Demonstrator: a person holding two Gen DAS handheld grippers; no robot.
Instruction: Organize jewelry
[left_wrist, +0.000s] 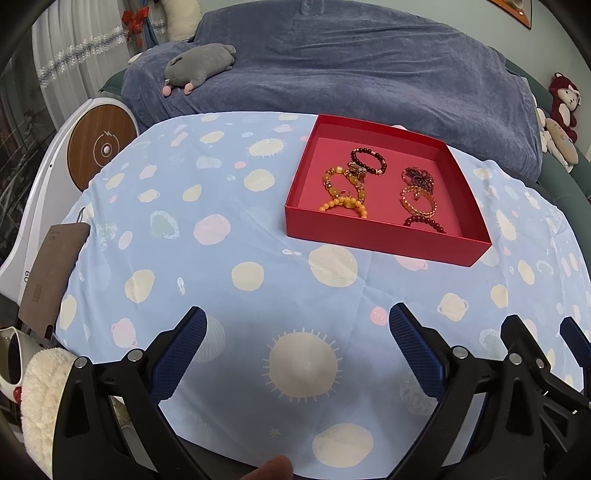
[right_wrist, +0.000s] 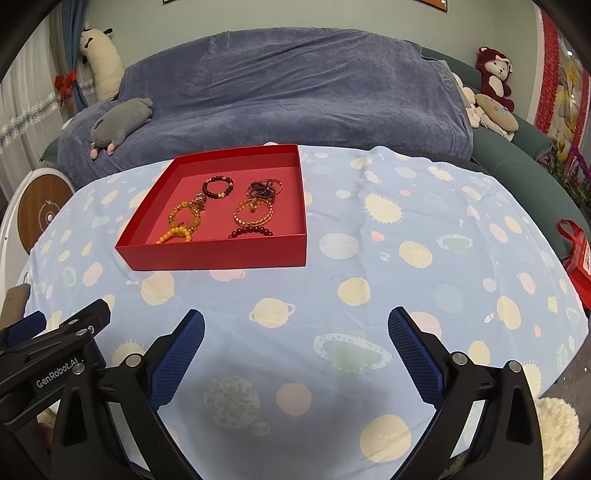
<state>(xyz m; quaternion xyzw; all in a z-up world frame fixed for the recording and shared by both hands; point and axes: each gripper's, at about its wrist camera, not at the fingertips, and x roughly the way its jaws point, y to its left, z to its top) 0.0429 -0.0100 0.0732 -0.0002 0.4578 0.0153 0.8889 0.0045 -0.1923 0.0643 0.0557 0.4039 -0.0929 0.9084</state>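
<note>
Lying ahead of both grippers, the red box (left_wrist: 384, 236) sits on the planet-print tabletop (left_wrist: 221, 258), forward-right of the left gripper (left_wrist: 295, 325) and forward-left of the right gripper (right_wrist: 295, 325); neither looks clearly nearer. Both hover wide apart, holding nothing. Inside rest beaded bracelets: amber (right_wrist: 183, 221), dark garnet (right_wrist: 218, 186), a gold chain bangle (right_wrist: 253, 212), and perhaps a tangled necklace (right_wrist: 264, 188).

The red box (right_wrist: 221, 254) looks like matt cardboard. The beaded bracelets (right_wrist: 218, 187) shine (one gold chain bracelet (right_wrist: 253, 216) looks metal). The tablecloth (right_wrist: 369, 258) is soft cloth.
</note>
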